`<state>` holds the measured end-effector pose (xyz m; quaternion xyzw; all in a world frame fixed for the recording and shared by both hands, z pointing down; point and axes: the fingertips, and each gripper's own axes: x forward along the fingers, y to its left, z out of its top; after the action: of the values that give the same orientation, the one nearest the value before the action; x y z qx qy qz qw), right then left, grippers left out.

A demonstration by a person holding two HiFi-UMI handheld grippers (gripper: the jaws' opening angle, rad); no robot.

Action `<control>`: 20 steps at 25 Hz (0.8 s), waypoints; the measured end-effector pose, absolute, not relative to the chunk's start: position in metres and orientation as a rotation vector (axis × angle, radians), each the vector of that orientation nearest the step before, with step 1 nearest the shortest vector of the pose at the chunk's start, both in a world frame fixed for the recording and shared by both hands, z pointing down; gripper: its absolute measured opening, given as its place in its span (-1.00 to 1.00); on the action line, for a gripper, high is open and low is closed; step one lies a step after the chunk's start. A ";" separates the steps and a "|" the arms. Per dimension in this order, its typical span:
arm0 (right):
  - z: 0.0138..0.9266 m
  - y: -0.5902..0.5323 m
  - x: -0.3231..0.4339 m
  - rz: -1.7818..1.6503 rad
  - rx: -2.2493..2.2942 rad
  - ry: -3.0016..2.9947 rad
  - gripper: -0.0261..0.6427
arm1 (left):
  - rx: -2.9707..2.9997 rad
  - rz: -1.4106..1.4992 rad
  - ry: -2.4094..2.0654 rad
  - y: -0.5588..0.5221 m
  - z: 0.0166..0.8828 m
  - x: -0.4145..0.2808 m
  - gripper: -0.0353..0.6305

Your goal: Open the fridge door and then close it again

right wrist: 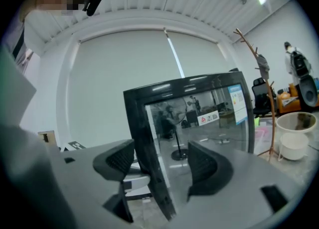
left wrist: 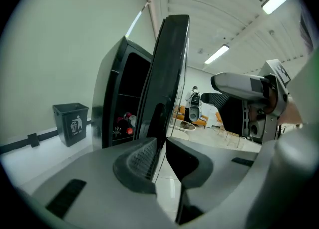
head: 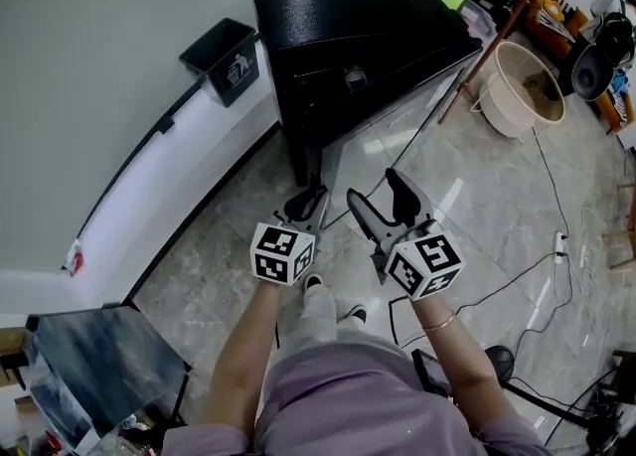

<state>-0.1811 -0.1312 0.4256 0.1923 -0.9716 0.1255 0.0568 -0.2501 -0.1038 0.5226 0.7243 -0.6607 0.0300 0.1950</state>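
Right gripper (right wrist: 160, 163) jaws stand wide apart, the fridge door (right wrist: 204, 123) part open with its black upright edge between the 2 pads (right wrist: 117, 160), neither pressing it. Left gripper (left wrist: 163, 155) jaws are nearly together, gripping nothing, sighting that door edge-on just ahead. The fridge (left wrist: 110, 103) interior lies to their left, so closing likely means pushing that way.

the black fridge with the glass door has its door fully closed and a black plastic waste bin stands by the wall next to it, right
Not quite: the black fridge has its glass door open, not closed. The left gripper view shows the door swung out edge-on, with the dark shelves behind it exposed. The black plastic waste bin does stand by the wall next to it.
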 end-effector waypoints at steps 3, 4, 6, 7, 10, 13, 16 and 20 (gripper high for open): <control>0.421 -0.120 -0.173 0.359 0.556 -2.961 0.08 | 2.035 0.088 -1.847 -0.095 0.523 -0.230 -0.72; 0.419 -0.116 -0.170 0.356 0.549 -2.966 0.08 | 2.037 0.089 -1.847 -0.093 0.523 -0.223 -0.73; 0.415 -0.110 -0.163 0.352 0.537 -2.975 0.08 | 2.038 0.093 -1.852 -0.089 0.522 -0.210 -0.73; 0.412 -0.107 -0.160 0.347 0.532 -2.979 0.08 | 2.038 0.094 -1.854 -0.088 0.522 -0.204 -0.74; 0.405 -0.097 -0.152 0.311 0.518 -2.986 0.08 | 2.038 0.093 -1.855 -0.083 0.521 -0.186 -0.76; 0.399 -0.089 -0.144 0.269 0.514 -2.986 0.08 | 2.042 0.098 -1.852 -0.078 0.521 -0.169 -0.76; 0.395 -0.085 -0.138 0.234 0.516 -2.983 0.08 | 2.049 0.112 -1.848 -0.076 0.520 -0.153 -0.76; 0.391 -0.081 -0.137 0.182 0.534 -2.969 0.08 | 2.060 0.132 -1.837 -0.075 0.520 -0.137 -0.76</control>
<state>-0.1367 -0.0810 0.3907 0.1765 -0.9807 0.0600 0.0597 -0.1372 -0.0753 0.5202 0.7322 -0.6529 0.0468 0.1882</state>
